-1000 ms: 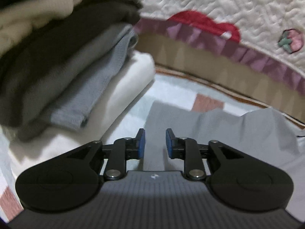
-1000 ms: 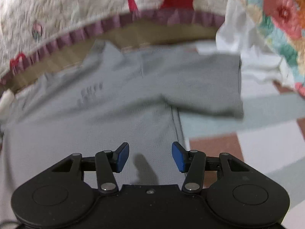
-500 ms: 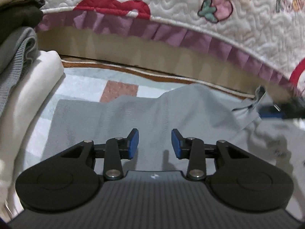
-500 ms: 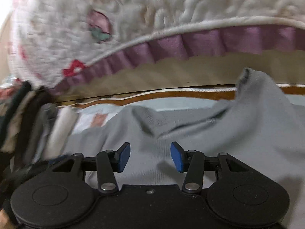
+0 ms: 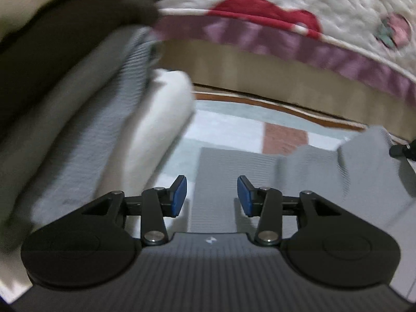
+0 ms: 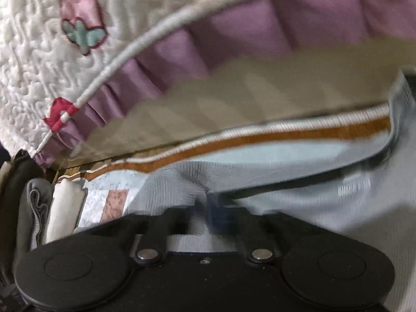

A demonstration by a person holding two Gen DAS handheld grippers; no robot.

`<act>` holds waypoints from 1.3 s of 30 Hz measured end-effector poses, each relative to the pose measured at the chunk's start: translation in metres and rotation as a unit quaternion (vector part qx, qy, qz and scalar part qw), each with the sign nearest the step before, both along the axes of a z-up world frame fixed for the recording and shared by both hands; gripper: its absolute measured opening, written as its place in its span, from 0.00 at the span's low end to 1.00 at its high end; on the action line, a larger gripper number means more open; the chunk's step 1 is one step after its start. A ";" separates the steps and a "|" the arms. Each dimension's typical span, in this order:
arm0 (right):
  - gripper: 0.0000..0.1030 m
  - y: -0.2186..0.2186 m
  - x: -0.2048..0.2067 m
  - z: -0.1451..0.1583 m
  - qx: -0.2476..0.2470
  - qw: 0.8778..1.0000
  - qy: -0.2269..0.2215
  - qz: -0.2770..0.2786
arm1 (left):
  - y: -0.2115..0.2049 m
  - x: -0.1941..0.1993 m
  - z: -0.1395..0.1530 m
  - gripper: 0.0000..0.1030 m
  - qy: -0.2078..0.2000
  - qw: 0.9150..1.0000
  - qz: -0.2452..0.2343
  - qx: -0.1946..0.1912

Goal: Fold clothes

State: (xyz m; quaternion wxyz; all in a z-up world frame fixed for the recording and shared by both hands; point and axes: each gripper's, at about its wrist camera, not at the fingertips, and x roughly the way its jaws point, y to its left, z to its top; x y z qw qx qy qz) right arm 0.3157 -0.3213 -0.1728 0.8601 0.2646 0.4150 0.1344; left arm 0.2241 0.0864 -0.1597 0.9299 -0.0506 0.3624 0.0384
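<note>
Right hand-held gripper (image 6: 208,208) pads blurred, closing on grey garment (image 6: 325,208)

Ribbed grey knit shirt (image 5: 223,171); puffy quilted cotton bedspread (image 6: 33,59) (matt, stitched).

Quilted bedspread (image 6: 33,59) with purple ruffle (image 5: 286,41), checked rug (image 5: 234,127)

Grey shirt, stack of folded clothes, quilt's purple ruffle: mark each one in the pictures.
grey shirt (image 5: 223,166), left wrist view, flat folded panel ahead of the fingers.
stack of folded clothes (image 5: 85,119), left wrist view, grey knit layer.
quilt's purple ruffle (image 6: 234,33), right wrist view, middle of the pleats.
</note>
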 end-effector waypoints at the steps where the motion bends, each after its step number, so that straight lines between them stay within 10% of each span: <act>1: 0.06 -0.002 0.004 0.006 0.004 1.000 -0.021 0.004 | 0.005 -0.003 -0.001 0.41 -0.003 1.000 0.008 -0.008; 7: 0.08 -0.004 0.027 0.035 -0.046 0.995 -0.066 0.056 | 0.008 -0.003 0.001 0.41 -0.004 1.000 -0.023 0.009; 11: 0.35 0.006 0.038 0.039 -0.164 0.982 -0.026 0.091 | 0.007 0.008 -0.004 0.45 0.012 1.000 -0.018 -0.019; 16: 0.41 -0.046 0.009 0.056 -0.181 0.977 -0.077 0.076 | 0.002 0.016 -0.017 0.52 0.029 0.998 -0.010 -0.053; 20: 0.41 -0.086 -0.020 0.062 -0.269 0.952 -0.121 0.087 | -0.002 0.023 -0.019 0.57 0.028 0.998 -0.003 -0.063; 24: 0.49 -0.137 -0.034 0.062 -0.252 0.960 -0.103 0.058 | -0.007 0.033 -0.019 0.59 0.034 0.998 0.001 -0.055; 26: 0.50 -0.154 -0.034 0.057 -0.248 0.964 -0.084 0.048 | -0.010 0.035 -0.020 0.55 0.036 0.998 0.001 -0.051; 28: 0.55 -0.157 -0.033 0.047 -0.252 0.963 -0.075 0.058 | -0.012 0.035 -0.019 0.03 0.041 0.998 -0.007 -0.054; 30: 0.57 -0.152 -0.029 0.036 -0.263 0.959 -0.066 0.081 | -0.009 0.036 -0.016 0.01 0.049 0.995 0.012 -0.088; 32: 0.56 -0.144 -0.024 0.023 -0.292 0.947 -0.079 0.107 | -0.015 0.038 -0.005 0.01 0.037 0.997 0.012 -0.070; 34: 0.03 -0.145 -0.020 0.013 -0.303 0.941 -0.097 0.117 | -0.022 0.039 0.006 0.01 0.019 0.999 -0.001 -0.027; 39: 0.00 -0.158 -0.016 0.018 -0.301 0.943 -0.135 0.038 | -0.016 0.045 0.015 0.01 0.012 0.999 0.013 0.030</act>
